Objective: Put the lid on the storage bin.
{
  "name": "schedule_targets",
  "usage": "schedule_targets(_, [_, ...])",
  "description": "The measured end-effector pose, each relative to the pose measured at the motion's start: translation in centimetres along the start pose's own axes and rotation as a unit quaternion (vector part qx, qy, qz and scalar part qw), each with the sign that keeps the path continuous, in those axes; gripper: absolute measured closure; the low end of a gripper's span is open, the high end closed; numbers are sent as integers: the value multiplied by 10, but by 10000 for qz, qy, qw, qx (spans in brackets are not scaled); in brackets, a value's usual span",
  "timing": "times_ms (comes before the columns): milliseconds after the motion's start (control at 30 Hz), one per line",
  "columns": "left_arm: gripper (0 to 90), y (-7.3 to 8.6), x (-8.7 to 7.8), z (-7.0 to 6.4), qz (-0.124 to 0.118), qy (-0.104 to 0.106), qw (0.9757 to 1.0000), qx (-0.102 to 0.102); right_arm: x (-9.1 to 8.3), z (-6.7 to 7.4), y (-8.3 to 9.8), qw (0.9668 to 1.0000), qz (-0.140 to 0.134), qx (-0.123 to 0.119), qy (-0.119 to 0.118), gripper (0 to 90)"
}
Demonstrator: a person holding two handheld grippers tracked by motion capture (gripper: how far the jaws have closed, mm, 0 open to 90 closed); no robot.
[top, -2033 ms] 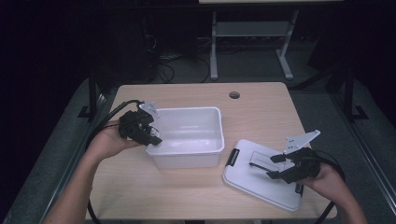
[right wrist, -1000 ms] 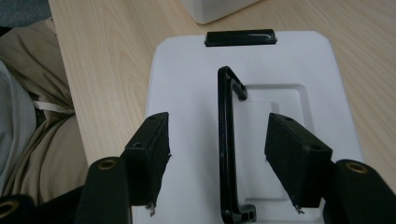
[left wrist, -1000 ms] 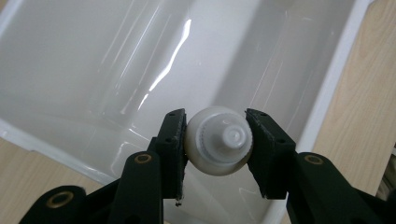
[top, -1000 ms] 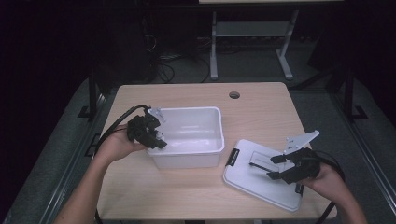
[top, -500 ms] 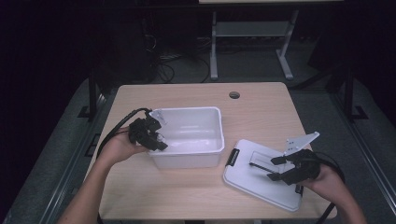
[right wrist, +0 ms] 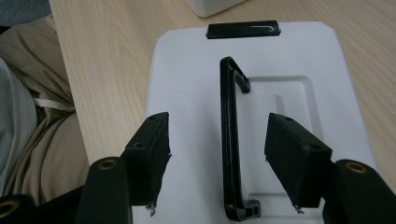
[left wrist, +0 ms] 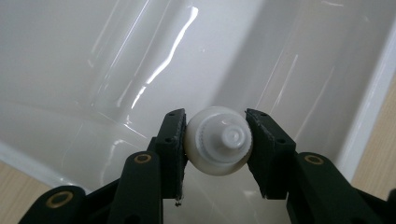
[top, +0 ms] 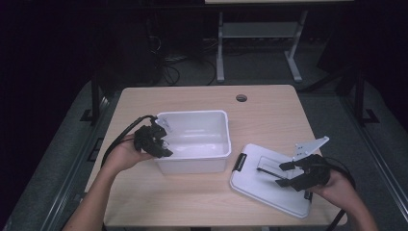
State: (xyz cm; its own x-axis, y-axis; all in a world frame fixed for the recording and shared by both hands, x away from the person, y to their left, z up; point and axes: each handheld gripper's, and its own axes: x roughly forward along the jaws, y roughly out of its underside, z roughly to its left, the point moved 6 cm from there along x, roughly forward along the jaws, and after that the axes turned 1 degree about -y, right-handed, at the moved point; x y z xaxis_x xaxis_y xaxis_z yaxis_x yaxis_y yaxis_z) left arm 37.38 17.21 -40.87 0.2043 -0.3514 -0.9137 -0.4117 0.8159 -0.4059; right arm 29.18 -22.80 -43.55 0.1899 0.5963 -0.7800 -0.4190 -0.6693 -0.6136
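White round-capped object (left wrist: 218, 146), one in number, sits clamped between the two black jaws of the left gripper (left wrist: 215, 140); in the left gripper view it appears end-on, a ribbed cap with a small nub at centre, and both pads press its sides. Behind it lies the glossy inside of one white bin (left wrist: 140, 56), whose rim runs from 1 o'clock to 4 o'clock, with bare wood beyond.

High view: one table (top: 269, 113), light wood, with one round cable hole (top: 241, 97) at 12 o'clock. One white bin (top: 192, 144) stands left of centre. The left gripper (top: 161, 142) rests at the bin's 9 o'clock wall, its jaws over the rim and inside the bin; the held object is too small to make out here. One white lid (top: 269, 180) lies flat at 4 o'clock from the bin, near it but apart. The right gripper (top: 288, 174) hovers over the lid's 3 o'clock part.

Right gripper view: the right gripper (right wrist: 217, 144) stands released, jaws wide, pads touching nothing. One black handle (right wrist: 229, 140) on the lid (right wrist: 187, 84) lies between them, clear of both. One black latch (right wrist: 243, 29) sits on the lid's 12 o'clock edge. Beige cloth (right wrist: 42, 126) shows at 9 o'clock.
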Motion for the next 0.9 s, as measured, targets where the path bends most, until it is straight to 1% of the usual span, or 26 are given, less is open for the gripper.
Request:
schedule_targets(133, [592,0,1,0,-17,-4,10000,-8,0,0,0,10000,3,0,-6,396])
schedule_targets(200, [595,-1,-1,1,-102,12,9999,-36,0,0,0,10000,17,9,-4,396])
schedule_targets(267, [620,-1,-2,1,-113,31,9999,-66,-1,0,-1,10000,17,-3,2,396])
schedule_targets(433, [603,0,-4,2,-150,5,9999,-76,-2,0,-1,10000,4,-29,16,396])
schedule_targets(533, [596,1,-7,2,-189,5,9998,-100,-1,1,-1,10000,25,7,10,396])
schedule_targets(633, [592,1,-9,1,-220,-8,9997,-103,0,1,-1,10000,41,-31,9,395])
schedule_targets(767, [587,0,-15,0,-276,-18,9996,-87,1,1,-2,10000,49,-36,-3,395])
schedule_targets(900, [582,0,-25,0,-381,-51,9992,-75,2,2,-3,10000,65,-40,2,395])
